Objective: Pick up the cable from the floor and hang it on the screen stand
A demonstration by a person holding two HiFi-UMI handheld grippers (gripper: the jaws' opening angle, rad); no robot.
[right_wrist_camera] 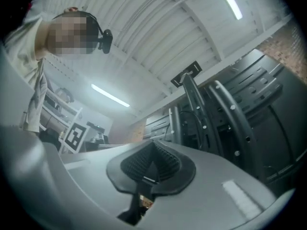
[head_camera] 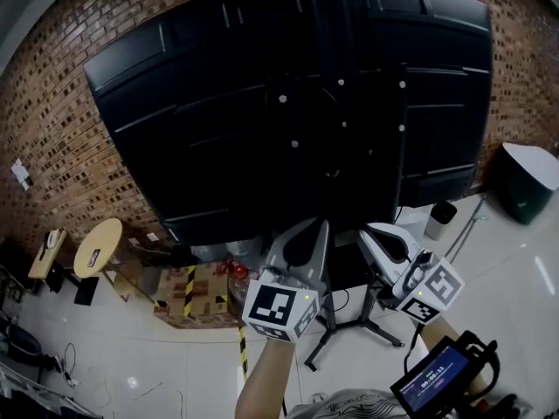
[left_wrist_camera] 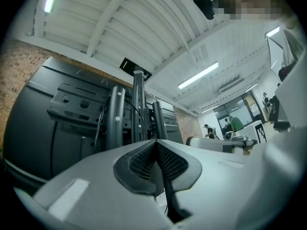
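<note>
Grey left tool [left_wrist_camera: 154,143], black ribbed pads [left_wrist_camera: 172,163]

Showing matte black across the screen back [head_camera: 218,120] and stand [head_camera: 325,16]. Running red-brown with pale mortar lines over the brick wall [head_camera: 52,129]. Gleaming white on the floor [head_camera: 175,356]. Wearing pale grey on left gripper [head_camera: 319,225] and right gripper [head_camera: 365,232], with black-and-white square markers [head_camera: 279,308]. Striping yellow-black down a post [head_camera: 189,291].

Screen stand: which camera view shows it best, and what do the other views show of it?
Head view: the screen stand shows whole, from column down to floor legs. Both gripper views catch only its upright bars, close up.
</note>
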